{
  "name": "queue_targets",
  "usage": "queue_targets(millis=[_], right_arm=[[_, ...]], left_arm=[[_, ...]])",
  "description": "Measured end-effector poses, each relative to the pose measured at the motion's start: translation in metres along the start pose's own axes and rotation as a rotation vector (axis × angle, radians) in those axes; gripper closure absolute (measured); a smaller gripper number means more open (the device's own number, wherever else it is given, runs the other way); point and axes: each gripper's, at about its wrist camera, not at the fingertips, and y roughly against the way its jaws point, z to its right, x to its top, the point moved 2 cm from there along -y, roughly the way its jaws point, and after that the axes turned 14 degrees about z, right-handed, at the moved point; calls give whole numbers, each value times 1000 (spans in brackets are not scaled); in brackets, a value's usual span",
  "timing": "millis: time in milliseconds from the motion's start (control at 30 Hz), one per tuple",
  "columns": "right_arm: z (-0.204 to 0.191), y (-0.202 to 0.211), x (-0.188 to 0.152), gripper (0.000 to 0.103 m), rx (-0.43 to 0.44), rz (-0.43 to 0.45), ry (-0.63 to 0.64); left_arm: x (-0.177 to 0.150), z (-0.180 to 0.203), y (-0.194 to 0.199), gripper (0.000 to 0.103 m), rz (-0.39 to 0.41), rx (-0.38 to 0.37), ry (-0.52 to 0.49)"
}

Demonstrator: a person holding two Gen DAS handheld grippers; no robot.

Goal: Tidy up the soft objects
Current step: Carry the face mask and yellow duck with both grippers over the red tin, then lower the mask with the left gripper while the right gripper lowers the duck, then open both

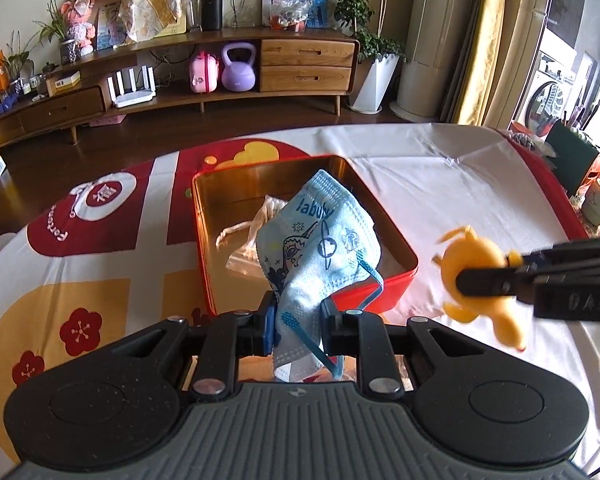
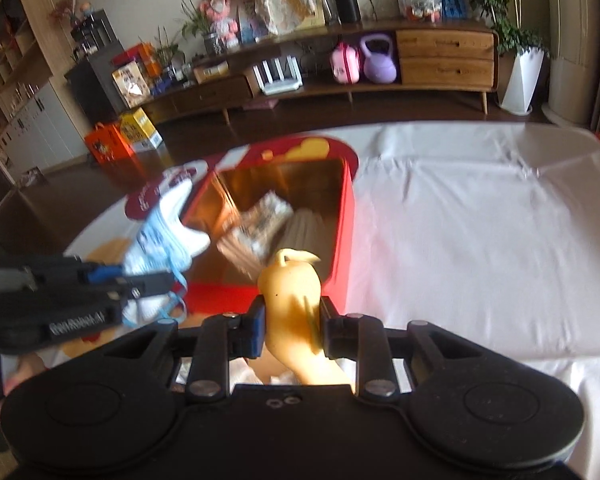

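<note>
Living-room table, printed cloth (image 1: 440, 184). Red tin (image 1: 384, 292) at frame centre holds plastic bags. Left gripper (image 1: 300, 320) clamps blue face mask (image 1: 320, 248) over tin; right gripper (image 2: 292, 320) clamps yellow soft toy (image 2: 292, 292) beside it. Both items not yet deposited.

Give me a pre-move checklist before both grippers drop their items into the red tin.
1. Left gripper clamped on the blue face mask: ok.
2. Right gripper clamped on the yellow rubber toy: ok.
3. Red tin open, no lid on it: ok.
4. Room left in the tin beside the plastic bags: ok.
5. Mask over the tin opening: ok.
6. Toy over the tin opening: not ok, it hangs outside the near right corner.
</note>
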Motion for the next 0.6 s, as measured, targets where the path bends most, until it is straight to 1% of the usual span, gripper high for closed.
queue_targets(millis=[133,300,600], right_arm=[[-7,-2,23,78,10,38,10],[-12,-19,44,78,4,65,16],[-11,-64,53,77,-15,79,-23]], left_arm=[[12,0,2,82,18,3,-7],[21,-2,-6,82,15,12,-8],[25,-7,-41,82,-24,27,2]])
